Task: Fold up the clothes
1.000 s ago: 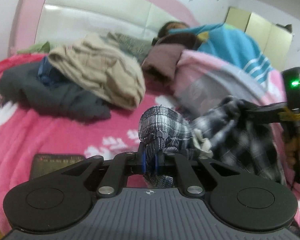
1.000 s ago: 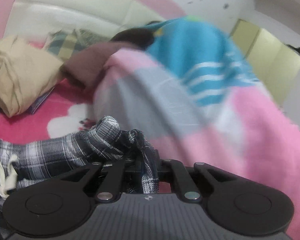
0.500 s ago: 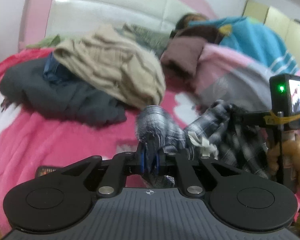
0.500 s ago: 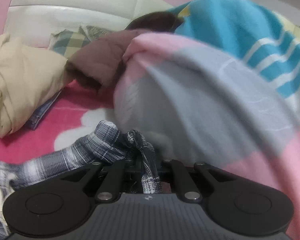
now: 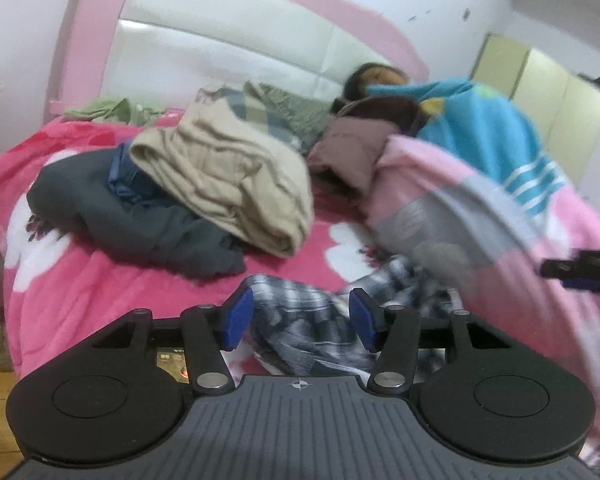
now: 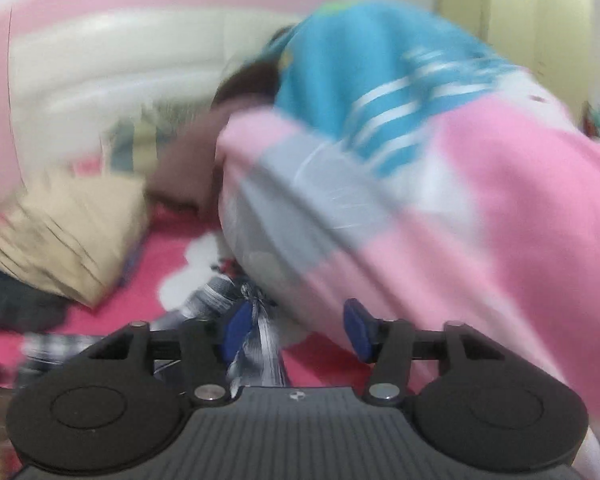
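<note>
Now, from the left wrist, the left gripper (image 5: 300, 322) stands spread, its blue pads (image 5: 236, 322) clear of cloth on both sides. A second ago those pads were pinched together on a bunched corner of the plaid garment (image 5: 312, 328); the jaws have just been opening, and the fabric now lies loose between them on the pink floral blanket (image 5: 80, 288), touched by neither pad as far as the blur allows. Taking the beige folded bundle (image 5: 224, 184) as the landmark, the plaid garment lies in front of it and a little to its right, at the near edge of the bed. The dark grey garment (image 5: 148, 224) sits under and to the left of that bundle. A person under a pink, grey and blue cover (image 5: 480, 184) lies to the bundle's right. At the far right edge a dark finger of the right gripper (image 5: 580, 270) juts in.

From the right wrist, heavily smeared by motion, that gripper's jaws are likewise apart, having just been opening. A strip of plaid cloth (image 6: 256, 340) hangs against the inner face of the left-hand pad (image 6: 236, 332), but nothing presses it from the other side, so I judge it released, not held. The beige bundle (image 6: 68, 236) shows at left, with the garment to its lower right.

Both corners let go together suggests this fold has been laid down; the cloth looks crumpled rather than flat, so smoothing or a fresh grasp likely comes next.
</note>
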`<state>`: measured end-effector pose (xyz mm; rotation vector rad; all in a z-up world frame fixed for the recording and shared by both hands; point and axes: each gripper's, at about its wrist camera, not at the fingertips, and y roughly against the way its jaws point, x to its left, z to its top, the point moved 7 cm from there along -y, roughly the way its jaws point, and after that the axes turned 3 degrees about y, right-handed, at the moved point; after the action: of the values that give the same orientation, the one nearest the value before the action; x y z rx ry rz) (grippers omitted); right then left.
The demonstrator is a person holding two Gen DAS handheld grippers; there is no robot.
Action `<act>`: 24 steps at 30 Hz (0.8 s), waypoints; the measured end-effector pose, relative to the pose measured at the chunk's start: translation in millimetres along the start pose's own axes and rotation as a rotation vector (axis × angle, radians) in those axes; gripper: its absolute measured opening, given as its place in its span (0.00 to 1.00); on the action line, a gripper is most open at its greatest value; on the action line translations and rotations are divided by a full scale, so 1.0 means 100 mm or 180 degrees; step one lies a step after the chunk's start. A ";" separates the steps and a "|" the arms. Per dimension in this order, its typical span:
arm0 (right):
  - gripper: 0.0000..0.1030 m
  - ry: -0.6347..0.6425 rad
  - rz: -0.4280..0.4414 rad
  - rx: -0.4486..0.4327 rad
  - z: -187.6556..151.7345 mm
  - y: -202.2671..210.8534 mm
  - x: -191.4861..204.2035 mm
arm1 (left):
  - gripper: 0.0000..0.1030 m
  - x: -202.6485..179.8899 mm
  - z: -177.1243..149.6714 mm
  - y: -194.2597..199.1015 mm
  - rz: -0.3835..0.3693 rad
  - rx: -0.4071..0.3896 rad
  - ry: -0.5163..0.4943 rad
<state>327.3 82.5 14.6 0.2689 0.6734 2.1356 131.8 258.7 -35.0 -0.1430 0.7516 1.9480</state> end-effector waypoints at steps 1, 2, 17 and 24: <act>0.57 -0.0126 0.0051 -0.0056 -0.03 0.25 -0.08 | 0.51 -0.04 0.00 0.07 -0.0083 0.0017 -0.0018; 0.57 -0.0245 0.0098 -0.0109 -0.11 0.52 -0.16 | 0.51 -0.08 0.00 0.13 -0.0167 0.0035 -0.0039; 0.57 -0.1567 -0.0957 0.0383 -2.38 2.84 -1.21 | 0.51 -1.28 -1.27 0.78 -0.1763 0.1055 -0.1343; 0.63 -0.2018 -0.1186 0.0472 -2.63 2.72 -1.79 | 0.50 -1.50 -1.88 0.71 -0.1814 0.1362 -0.1881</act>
<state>143.8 -288.8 -44.6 0.7947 0.4574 1.5230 105.6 16.2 -93.0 0.4220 0.6191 1.1625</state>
